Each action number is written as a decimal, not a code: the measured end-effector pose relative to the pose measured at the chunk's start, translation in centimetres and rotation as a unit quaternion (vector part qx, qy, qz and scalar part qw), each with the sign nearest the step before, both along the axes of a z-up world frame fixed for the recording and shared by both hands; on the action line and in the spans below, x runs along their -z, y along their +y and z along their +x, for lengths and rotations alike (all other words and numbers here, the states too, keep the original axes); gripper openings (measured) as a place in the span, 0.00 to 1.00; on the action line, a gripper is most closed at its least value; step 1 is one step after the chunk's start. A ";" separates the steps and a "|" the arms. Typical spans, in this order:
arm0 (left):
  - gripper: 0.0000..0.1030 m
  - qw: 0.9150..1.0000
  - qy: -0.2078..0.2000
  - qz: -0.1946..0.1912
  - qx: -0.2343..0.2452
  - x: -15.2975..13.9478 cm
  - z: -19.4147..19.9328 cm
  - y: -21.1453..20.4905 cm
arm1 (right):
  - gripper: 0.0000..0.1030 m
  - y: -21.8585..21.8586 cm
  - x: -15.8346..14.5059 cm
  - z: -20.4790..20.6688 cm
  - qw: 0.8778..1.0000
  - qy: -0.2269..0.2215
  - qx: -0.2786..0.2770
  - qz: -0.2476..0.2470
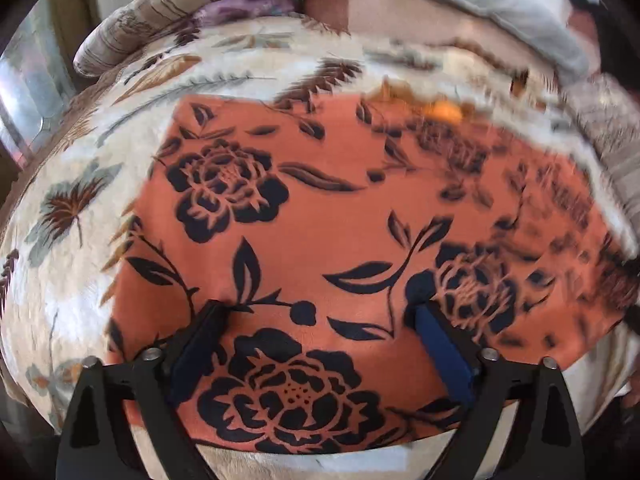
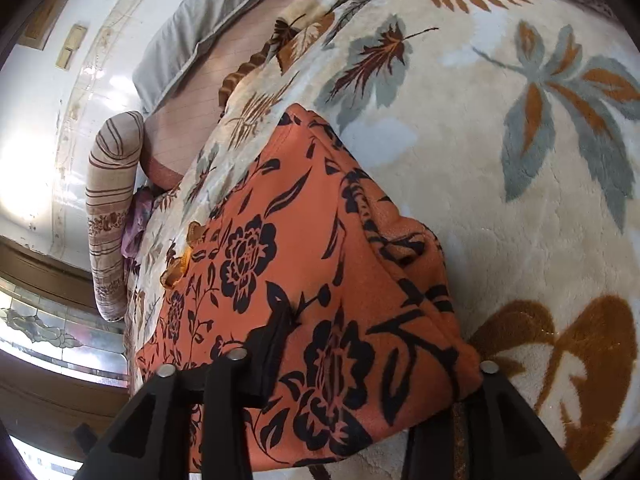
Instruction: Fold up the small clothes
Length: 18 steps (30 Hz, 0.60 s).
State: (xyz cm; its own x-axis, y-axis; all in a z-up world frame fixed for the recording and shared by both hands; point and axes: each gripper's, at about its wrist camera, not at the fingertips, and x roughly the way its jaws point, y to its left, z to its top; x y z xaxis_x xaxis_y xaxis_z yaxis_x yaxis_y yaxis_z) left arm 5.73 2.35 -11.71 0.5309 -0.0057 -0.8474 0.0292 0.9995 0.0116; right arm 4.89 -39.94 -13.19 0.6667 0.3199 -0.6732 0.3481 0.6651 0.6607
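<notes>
On the cream leaf-patterned blanket (image 1: 72, 292) that covers the bed lies the orange garment (image 1: 320, 208) with its black flower print, spread fairly flat and reaching almost to the blanket's near edge; my left gripper (image 1: 320, 312) hangs over its near part with the jaws spread wide, both blue pads (image 1: 440, 344) clear of the cloth, nothing grasped. In the right wrist view the same garment (image 2: 304, 264) bunches up into thick folds; my right gripper (image 2: 372, 344) has a fold of it between the jaws, the left finger (image 2: 272, 344) lying against the cloth while the right finger is hidden behind the bunched fabric, so I cannot tell whether the pads truly pinch it. Along the far edge of the bed sit a striped bolster (image 1: 168, 4) and a grey pillow (image 1: 500, 4); a pinkish sheet (image 2: 192, 112) shows beyond the blanket.
</notes>
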 end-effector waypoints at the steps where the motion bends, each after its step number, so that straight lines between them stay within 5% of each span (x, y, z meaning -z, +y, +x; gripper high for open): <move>1: 0.97 1.000 -0.006 0.007 0.002 -0.1 -0.2 -0.2 | 0.54 0.3 -0.1 0.2 1.000 -0.002 -0.001 -0.001; 3: 0.97 1.000 -0.002 -0.002 -0.001 -0.3 -0.3 -0.1 | 0.51 0.9 -0.5 0.9 1.000 0.004 -0.012 -0.022; 4: 0.97 1.000 -0.001 -0.008 0.000 -0.4 -0.3 0.1 | 0.27 1.3 -0.7 1.4 0.999 0.008 -0.019 -0.031; 5: 0.97 1.000 -0.003 -0.019 0.001 -0.8 -0.5 0.5 | 0.20 1.6 -1.0 1.8 0.999 0.014 -0.022 -0.039; 10: 0.97 0.996 -0.063 -0.059 -0.034 -4.2 -2.3 5.0 | 0.15 6.8 -8.5 2.1 0.987 -0.060 -0.059 -0.136; 14: 0.97 0.983 -0.125 -0.068 -0.113 -6.8 -4.2 11.6 | 0.15 16.8 -14.8 1.7 0.954 -0.147 -0.142 -0.220; 18: 0.97 0.965 -0.141 -0.066 -0.210 -6.2 -5.6 18.7 | 0.14 28.2 -14.7 0.5 0.910 -0.179 -0.245 -0.282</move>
